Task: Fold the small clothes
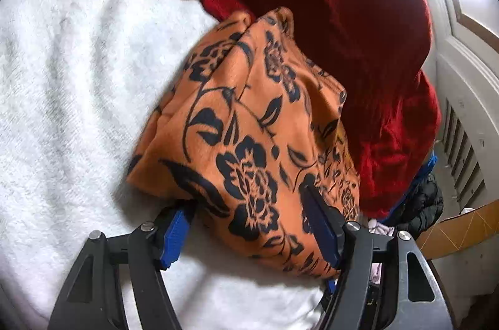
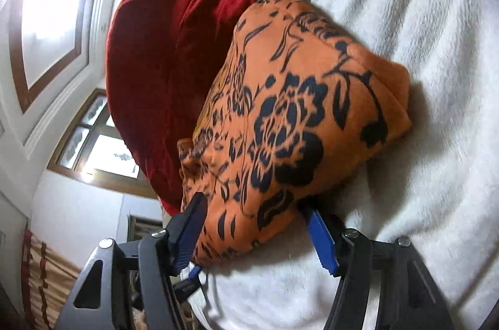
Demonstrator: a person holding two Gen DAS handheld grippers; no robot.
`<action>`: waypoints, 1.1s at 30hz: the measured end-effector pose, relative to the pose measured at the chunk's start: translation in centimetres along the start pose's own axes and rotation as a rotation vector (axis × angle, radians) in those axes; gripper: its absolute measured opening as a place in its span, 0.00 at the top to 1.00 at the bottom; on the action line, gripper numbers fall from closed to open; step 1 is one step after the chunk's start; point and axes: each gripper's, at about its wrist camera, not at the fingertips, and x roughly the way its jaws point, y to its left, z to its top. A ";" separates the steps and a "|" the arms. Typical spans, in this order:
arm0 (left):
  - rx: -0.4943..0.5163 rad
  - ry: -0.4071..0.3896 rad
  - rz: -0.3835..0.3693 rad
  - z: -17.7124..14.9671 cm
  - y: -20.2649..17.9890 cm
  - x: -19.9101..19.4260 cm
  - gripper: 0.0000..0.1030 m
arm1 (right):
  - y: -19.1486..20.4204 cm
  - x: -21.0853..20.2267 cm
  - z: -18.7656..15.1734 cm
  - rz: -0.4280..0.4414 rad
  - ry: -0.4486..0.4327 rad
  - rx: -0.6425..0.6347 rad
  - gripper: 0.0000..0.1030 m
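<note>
I see folded orange floral garment (image 1: 249, 124) on white towel (image 1: 71, 86), red blanket (image 1: 327, 2) at 12 o'clock. Left tongs (image 1: 249, 205) and right tongs (image 2: 252, 208) straddle bundle; grip uncertain.

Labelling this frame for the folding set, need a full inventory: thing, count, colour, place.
Folded cloth: 1, orange with dark floral print, on the white towel, its far edge against the red fabric.
White towel: 1, white terry, covers the surface under the cloth.
Red fabric: 1 bunched mass, deep red, behind the cloth.
Dark puffy garment: 1, black, low at right beyond the red fabric.
Panelled door: 1, white with brown trim, background.
Window: 1, wood frame, background.
Left gripper: 1, black with blue fingers, straddling the cloth's near end.
Right gripper: 1, black with blue fingers, straddling the cloth's near end.
</note>
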 end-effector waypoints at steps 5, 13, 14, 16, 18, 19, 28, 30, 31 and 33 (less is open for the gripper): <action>0.112 -0.065 0.010 -0.1 -2.0 -0.1 0.47 | 1.4 0.4 0.2 0.016 -0.079 -0.056 0.36; -0.052 -0.021 0.083 -0.4 0.3 0.7 0.41 | 1.0 1.0 0.6 -0.002 -0.095 -0.010 0.35; -0.053 -0.037 0.081 -0.2 0.2 0.5 0.41 | 0.6 1.1 0.7 -0.006 -0.089 0.011 0.35; -0.056 -0.069 0.093 0.3 0.1 0.5 0.42 | 0.3 1.5 0.8 -0.035 -0.094 0.008 0.34; -0.073 -0.095 0.072 0.8 0.1 0.6 0.51 | 0.7 1.8 0.8 -0.055 -0.096 -0.025 0.35; -0.043 -0.105 0.088 0.9 -0.3 0.8 0.58 | 1.0 1.9 0.8 -0.071 -0.103 -0.036 0.37; 0.173 -0.162 0.009 0.0 -4.4 -1.7 0.86 | 4.6 -0.1 -0.5 -0.175 -0.172 -0.240 0.85; 0.217 -0.162 -0.009 -0.5 -5.2 -3.2 0.86 | 5.6 -1.7 -1.0 -0.158 -0.191 -0.266 0.86; 0.237 -0.163 -0.018 -1.0 -5.5 -4.0 0.86 | 6.0 -2.8 -1.4 -0.150 -0.193 -0.277 0.86; 0.273 -0.167 -0.034 -2.8 -5.5 -5.9 0.86 | 6.6 -4.9 -2.2 -0.142 -0.189 -0.287 0.94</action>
